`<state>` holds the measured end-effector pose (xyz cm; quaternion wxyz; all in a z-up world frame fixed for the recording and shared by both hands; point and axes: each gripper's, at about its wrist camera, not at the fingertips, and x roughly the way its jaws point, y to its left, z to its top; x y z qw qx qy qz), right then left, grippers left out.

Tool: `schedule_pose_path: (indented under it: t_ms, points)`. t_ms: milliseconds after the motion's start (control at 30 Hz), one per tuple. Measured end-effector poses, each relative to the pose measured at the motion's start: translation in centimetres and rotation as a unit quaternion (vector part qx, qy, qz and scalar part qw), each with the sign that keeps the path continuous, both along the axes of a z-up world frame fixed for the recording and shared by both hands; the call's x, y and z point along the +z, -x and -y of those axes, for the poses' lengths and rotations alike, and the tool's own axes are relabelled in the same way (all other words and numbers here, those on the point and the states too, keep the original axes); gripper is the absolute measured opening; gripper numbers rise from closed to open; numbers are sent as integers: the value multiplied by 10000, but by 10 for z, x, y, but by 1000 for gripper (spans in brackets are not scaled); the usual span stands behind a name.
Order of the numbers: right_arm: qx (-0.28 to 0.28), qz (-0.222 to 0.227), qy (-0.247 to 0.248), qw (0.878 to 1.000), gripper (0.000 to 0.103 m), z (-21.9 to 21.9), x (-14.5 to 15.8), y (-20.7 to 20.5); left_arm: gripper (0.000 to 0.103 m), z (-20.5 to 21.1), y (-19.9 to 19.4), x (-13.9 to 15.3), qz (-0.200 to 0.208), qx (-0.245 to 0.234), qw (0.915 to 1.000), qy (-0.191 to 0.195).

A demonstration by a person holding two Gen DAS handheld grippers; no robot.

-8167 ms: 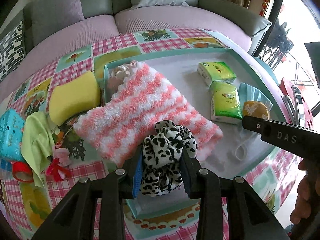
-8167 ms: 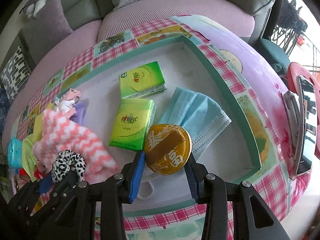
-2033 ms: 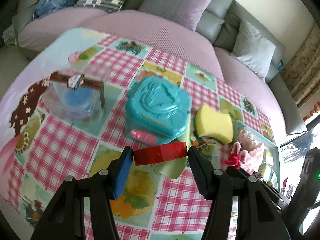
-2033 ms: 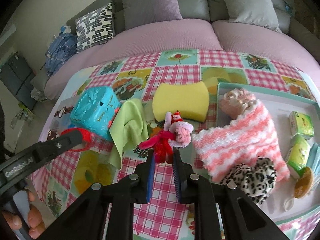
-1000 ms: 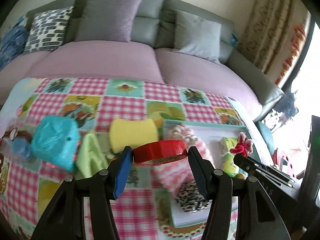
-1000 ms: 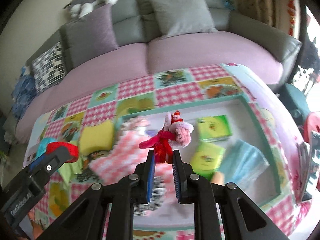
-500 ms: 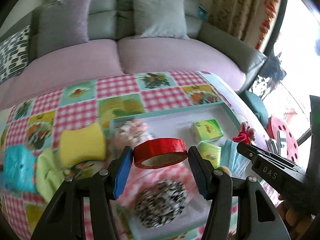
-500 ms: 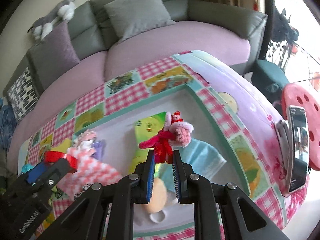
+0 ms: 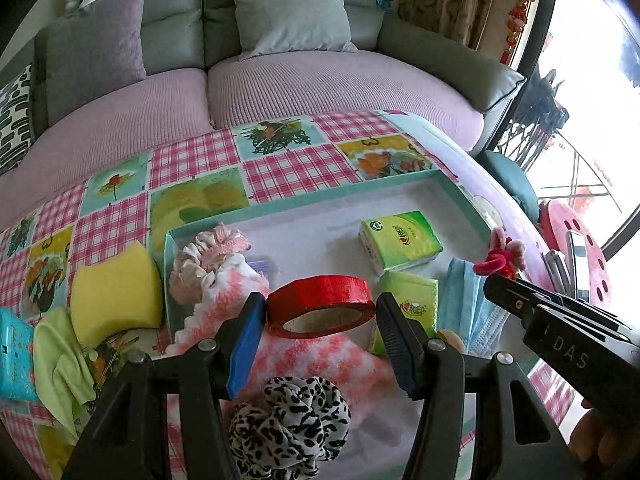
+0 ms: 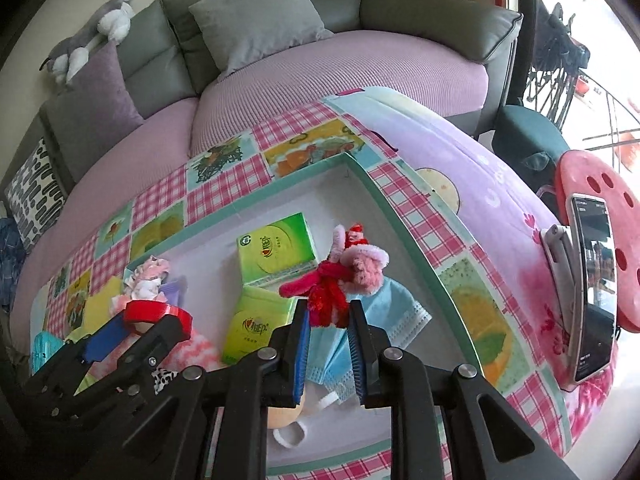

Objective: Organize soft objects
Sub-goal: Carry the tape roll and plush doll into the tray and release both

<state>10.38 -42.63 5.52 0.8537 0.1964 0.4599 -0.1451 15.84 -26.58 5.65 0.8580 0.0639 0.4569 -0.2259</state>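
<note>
My left gripper (image 9: 320, 308) is shut on a red tape roll (image 9: 320, 294), held flat above the pink-and-white fuzzy cloth (image 9: 320, 356) at the near left of the teal-rimmed tray (image 9: 304, 204). My right gripper (image 10: 326, 312) has a pink and red plush toy (image 10: 352, 268) between its pads, over the blue face mask (image 10: 384, 308). Its jaws are opening, and the toy's red part still sits gripped between them. In the left wrist view the right gripper (image 9: 490, 280) and the toy (image 9: 502, 254) hang over the tray's right side.
The tray also holds two green tissue packs (image 9: 400, 240), a leopard scrunchie (image 9: 290, 420) and a pink scrunchie (image 9: 208, 256). Left of it lie a yellow sponge (image 9: 116, 288), a green cloth (image 9: 60, 356) and a teal box (image 9: 14, 356). A phone (image 10: 592, 296) stands by the table's right edge.
Both grippers have swung from the left of the table to above the tray and come lower, each still carrying its object. The gap between the right jaws looks slightly wider.
</note>
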Motion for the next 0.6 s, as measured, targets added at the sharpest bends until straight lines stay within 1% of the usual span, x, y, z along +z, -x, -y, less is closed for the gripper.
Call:
schedule_pose_path:
  t_ms: [100,200,367,400,433,500,567,600]
  points:
    - [-11,-1,-11,10000,22,0,1,0,60,1,4,4,33,-45,10000,6]
    - [12,10,37,10000,24,-2,5,1,62,1,8,10,25,-67,10000,36]
    - [-2,41,144,9999,28,-3,14,5,62,-11,10,20,-12,137,9999,82]
    - [-2,50,169,9998,32,-4,15,6,62,-15,10,22,-22,220,9997,91]
    - [2,61,192,9998,39,-5,17,6,62,-21,9,25,-15,319,9994,117]
    - [16,50,218,9997,50,-6,18,6,63,-32,8,30,-6,538,9985,111]
    - [66,21,241,9997,50,-9,17,4,66,-45,5,32,0,841,9964,54]
    - [98,-1,248,9996,51,-11,16,3,71,-53,3,31,-24,1018,9948,18]
